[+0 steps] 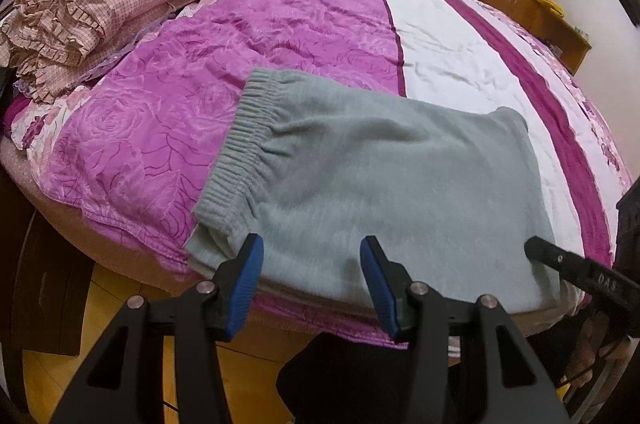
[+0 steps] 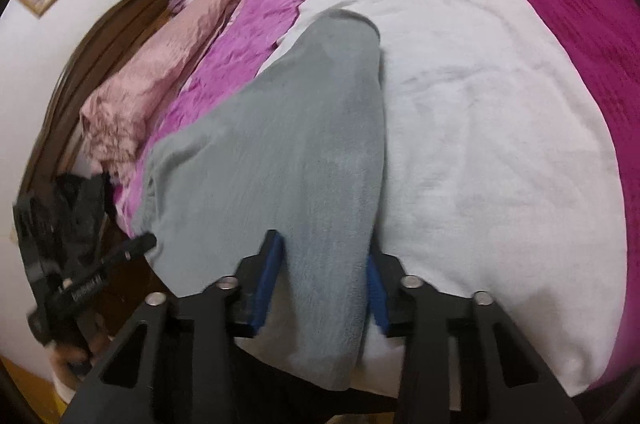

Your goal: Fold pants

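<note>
the grey pants [image 1: 380, 176] lie on the near edge of the bed [image 1: 240, 36], already doubled into a short wide bundle, the ribbed waistband [image 1: 236, 140] to the left over the purple quilt and the other end reaching onto the white strip of the cover. the left gripper [image 1: 312, 260] hovers at the near hem with its blue pads apart and nothing pinched, cloth merely lying between them. the right gripper [image 2: 326, 256] straddles a raised ridge of the same fabric, but the blur hides whether its pads actually bite, so i cannot tell if it has a hold (the cloth does bunch upward between the fingers).

to do this step well, both grippers likely need the whole stack of layers at the near edge, not just the top sheet, taken at matching points so the fold lands square. lift low and carry evenly toward the far side to keep the waistband aligned.

the only writing visible is faint lettering on the other tool's handle, seemingly "das", too small to trust.
</note>
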The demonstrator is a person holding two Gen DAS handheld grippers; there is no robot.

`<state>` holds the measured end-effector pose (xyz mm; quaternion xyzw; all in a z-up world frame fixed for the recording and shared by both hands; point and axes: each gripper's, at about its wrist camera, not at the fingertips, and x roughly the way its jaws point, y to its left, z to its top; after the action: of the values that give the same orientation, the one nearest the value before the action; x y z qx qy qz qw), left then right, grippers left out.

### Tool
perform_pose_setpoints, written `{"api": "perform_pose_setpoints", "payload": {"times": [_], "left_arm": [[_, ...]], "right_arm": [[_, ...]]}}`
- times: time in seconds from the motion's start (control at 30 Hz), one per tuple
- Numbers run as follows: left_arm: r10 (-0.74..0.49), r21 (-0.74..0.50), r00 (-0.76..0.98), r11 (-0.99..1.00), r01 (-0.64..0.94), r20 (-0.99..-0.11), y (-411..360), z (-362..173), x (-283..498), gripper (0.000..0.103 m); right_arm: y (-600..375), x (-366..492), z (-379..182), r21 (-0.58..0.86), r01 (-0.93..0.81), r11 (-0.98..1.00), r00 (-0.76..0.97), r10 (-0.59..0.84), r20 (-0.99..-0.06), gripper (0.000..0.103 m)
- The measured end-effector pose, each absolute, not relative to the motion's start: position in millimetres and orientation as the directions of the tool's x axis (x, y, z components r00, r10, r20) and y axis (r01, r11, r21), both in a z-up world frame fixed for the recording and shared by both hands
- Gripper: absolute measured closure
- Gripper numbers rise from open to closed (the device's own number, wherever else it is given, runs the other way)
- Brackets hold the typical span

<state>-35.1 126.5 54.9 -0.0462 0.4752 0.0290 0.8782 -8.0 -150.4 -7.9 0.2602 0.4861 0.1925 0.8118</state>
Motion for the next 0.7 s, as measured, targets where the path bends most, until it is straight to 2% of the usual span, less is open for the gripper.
{"api": "perform_pose_setpoints", "payload": {"times": [0.17,0.27,0.7], "left_arm": [[0.012,-0.058,0.555,0.992,-0.108,-0.832,131.4,60.3,-40.8,0.05],[0.018,-0.058,0.554,0.991,-0.12,-0.832,135.8,61.3,-42.8,0.05],[0.042,-0.066,0.564,0.983,-0.17,-0.825,153.9,71.8,-50.6,0.05]], "right_arm": [[-149.3,-10.5,3.0,0.611,-0.078,0.788,0.475,0.568,-0.672,0.091],[-147.0,-12.6,10.8,0.6,-0.098,0.794,0.489,0.564,-0.666,0.094],[-136.9,-17.8,52.3,0.583,-0.193,0.79,0.517,0.586,-0.623,0.096]]}}
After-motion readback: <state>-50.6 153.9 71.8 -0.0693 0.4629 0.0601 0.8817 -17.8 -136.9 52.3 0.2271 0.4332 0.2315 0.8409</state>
